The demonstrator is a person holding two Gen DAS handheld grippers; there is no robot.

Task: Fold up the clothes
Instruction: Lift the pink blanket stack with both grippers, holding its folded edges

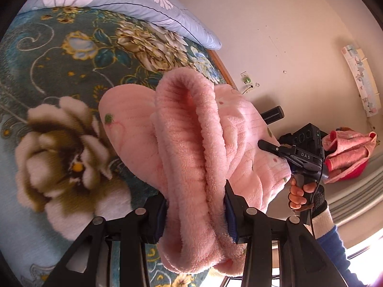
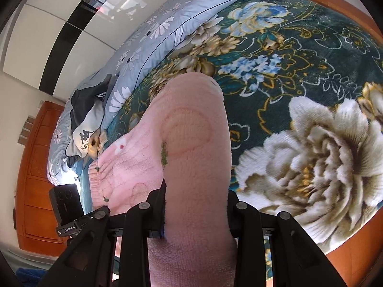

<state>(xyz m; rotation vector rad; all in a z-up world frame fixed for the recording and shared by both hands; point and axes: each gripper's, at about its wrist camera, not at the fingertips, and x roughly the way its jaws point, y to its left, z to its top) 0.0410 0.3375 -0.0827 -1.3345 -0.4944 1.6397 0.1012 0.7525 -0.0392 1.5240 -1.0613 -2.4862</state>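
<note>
Two tools clamped on one pink fleece garment (image 1: 191,157), held bunched above the bed with the dark teal floral blanket (image 1: 47,55). Left tool (image 1: 195,217) closed on several thick folds at the near edge; right tool (image 2: 196,211) closed on a single smooth layer of the same cloth. Long axis of the garment running from each tool away toward the far side of the bed, slack between the grips. Right hand (image 1: 299,195) seen to the right in the left view. Likely next: lowering onto the blanket. No containers visible.
</note>
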